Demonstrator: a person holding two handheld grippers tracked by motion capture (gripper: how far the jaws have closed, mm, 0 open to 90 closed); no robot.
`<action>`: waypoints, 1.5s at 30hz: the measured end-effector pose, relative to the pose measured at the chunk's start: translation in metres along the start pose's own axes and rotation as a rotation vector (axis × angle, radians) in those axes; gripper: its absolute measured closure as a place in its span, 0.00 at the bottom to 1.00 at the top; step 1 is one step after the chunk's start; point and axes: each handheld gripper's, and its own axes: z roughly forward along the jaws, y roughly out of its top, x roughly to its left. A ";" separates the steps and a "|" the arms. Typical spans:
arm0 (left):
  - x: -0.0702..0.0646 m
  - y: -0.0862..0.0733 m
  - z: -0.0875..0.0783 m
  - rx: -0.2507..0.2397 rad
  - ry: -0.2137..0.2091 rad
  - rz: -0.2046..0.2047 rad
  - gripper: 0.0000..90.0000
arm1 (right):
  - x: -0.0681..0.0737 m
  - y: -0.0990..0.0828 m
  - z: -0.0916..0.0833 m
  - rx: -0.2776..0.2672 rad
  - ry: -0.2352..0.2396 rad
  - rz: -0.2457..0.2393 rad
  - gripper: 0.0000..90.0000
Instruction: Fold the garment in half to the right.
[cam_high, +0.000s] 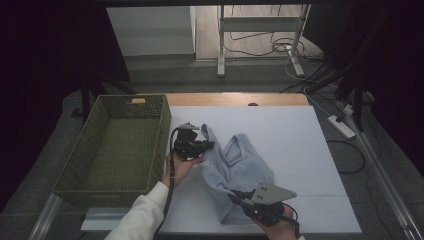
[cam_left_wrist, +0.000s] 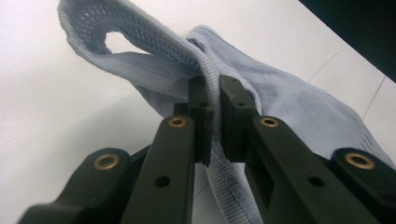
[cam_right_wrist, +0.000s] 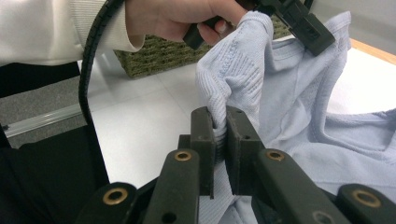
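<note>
A light blue knitted top (cam_high: 240, 165) lies crumpled on the white table (cam_high: 290, 130). My left gripper (cam_high: 207, 145) is shut on a ribbed edge near the neckline, lifting it slightly; in the left gripper view that light blue top (cam_left_wrist: 289, 100) has its ribbed band pinched where my left gripper (cam_left_wrist: 215, 100) closes. My right gripper (cam_high: 235, 196) is shut on a fold at the garment's near side. In the right gripper view the light blue top (cam_right_wrist: 299, 116) bunches up out of my right gripper (cam_right_wrist: 219, 126), with the left hand (cam_right_wrist: 173, 18) and its gripper beyond.
An olive woven basket (cam_high: 95, 155) stands at the table's left, its inside bare. A wooden strip (cam_high: 235, 98) runs along the table's far edge. Beyond it are a metal stand (cam_high: 260, 22) and floor cables. White table surface lies to the right of the garment.
</note>
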 end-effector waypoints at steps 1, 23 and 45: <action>0.000 0.000 0.000 0.001 0.000 0.000 0.93 | 0.000 -0.001 0.000 0.001 0.000 0.002 0.92; -0.002 0.005 0.006 0.010 -0.002 0.002 0.93 | -0.008 -0.011 -0.016 0.016 -0.043 0.023 0.92; -0.009 0.014 0.015 0.038 0.002 0.024 0.93 | -0.021 -0.022 -0.030 0.034 -0.087 0.065 0.92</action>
